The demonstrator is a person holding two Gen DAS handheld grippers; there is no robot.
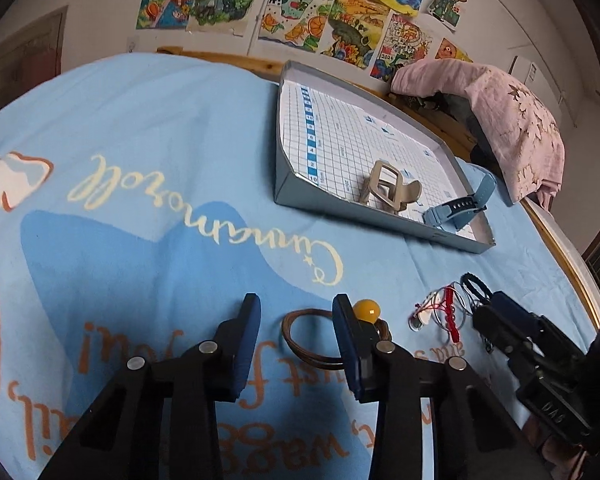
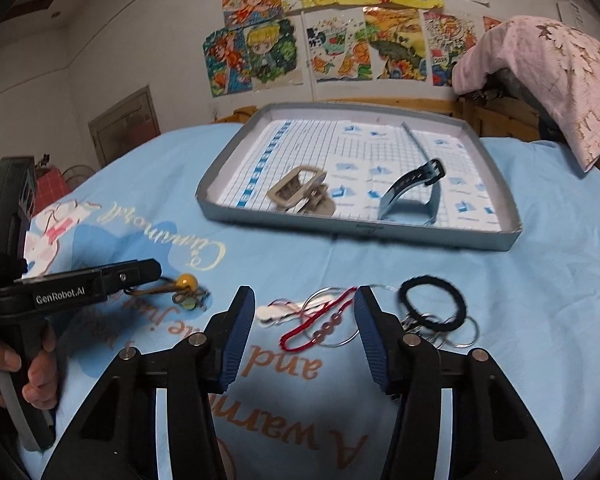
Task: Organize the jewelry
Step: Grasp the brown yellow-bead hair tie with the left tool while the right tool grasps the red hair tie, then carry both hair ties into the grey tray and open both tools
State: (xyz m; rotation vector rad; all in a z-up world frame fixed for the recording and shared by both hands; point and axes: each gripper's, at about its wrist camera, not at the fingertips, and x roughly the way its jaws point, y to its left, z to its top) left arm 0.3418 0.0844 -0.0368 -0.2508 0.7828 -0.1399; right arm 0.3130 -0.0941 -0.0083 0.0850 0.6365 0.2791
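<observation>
Our left gripper (image 1: 296,312) unclenched over the brown cord bracelet (image 1: 320,340) with its yellow bead (image 1: 367,310), our right gripper (image 2: 305,304) unclenched around the red string bracelet (image 2: 320,322) lying diagonally on the blue sheet (image 2: 520,300), only the right view showing the black hair tie (image 2: 434,302), blue watch strap (image 2: 412,190) in the tray (image 2: 360,232)

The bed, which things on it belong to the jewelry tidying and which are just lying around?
Belongs to the job:
- gray tray
- hair claw
- watch
- brown cord with yellow bead
- red string bracelet
- black hair tie
- metal rings

Lying around:
- pink cloth
- wall drawings
</observation>
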